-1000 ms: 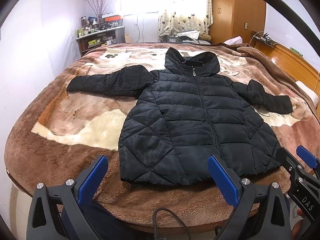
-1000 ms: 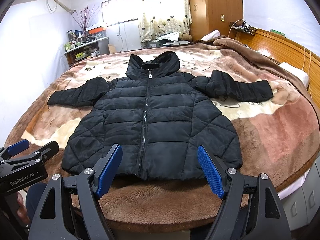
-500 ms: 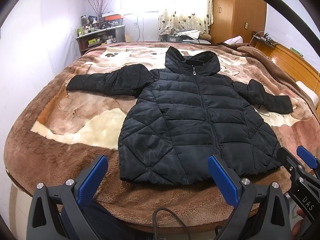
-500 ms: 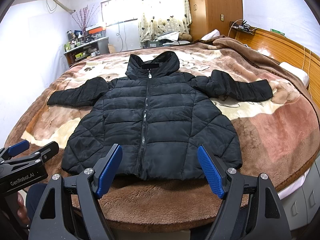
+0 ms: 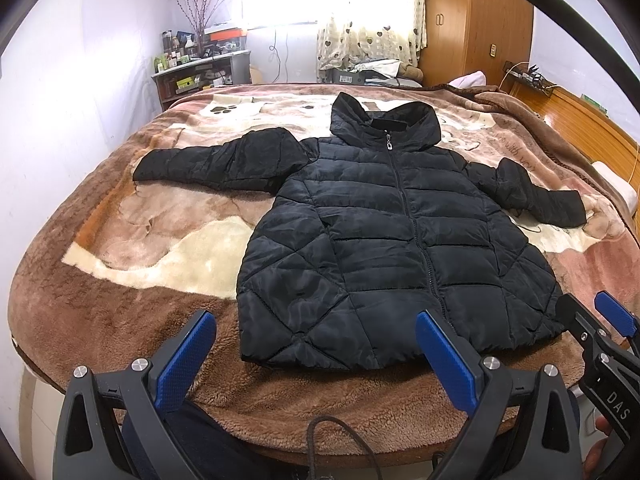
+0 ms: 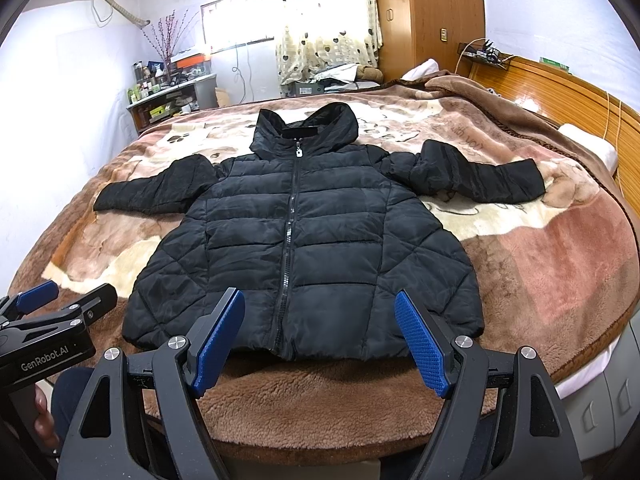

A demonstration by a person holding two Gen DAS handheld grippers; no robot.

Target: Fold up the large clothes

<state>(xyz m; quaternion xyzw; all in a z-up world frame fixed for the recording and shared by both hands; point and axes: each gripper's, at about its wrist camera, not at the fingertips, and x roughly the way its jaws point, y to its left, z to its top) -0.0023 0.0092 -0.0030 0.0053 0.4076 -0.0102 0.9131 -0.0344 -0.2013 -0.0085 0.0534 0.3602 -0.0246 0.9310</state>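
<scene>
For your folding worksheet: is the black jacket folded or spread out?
Spread out. The black jacket lies flat, zipped, both sleeves extended sideways on the blanket.

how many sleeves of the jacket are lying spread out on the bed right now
2. One sleeve stretches out to the left of the black jacket, the other sleeve to the right; both lie flat on the brown blanket. Neither is folded in yet.
</scene>
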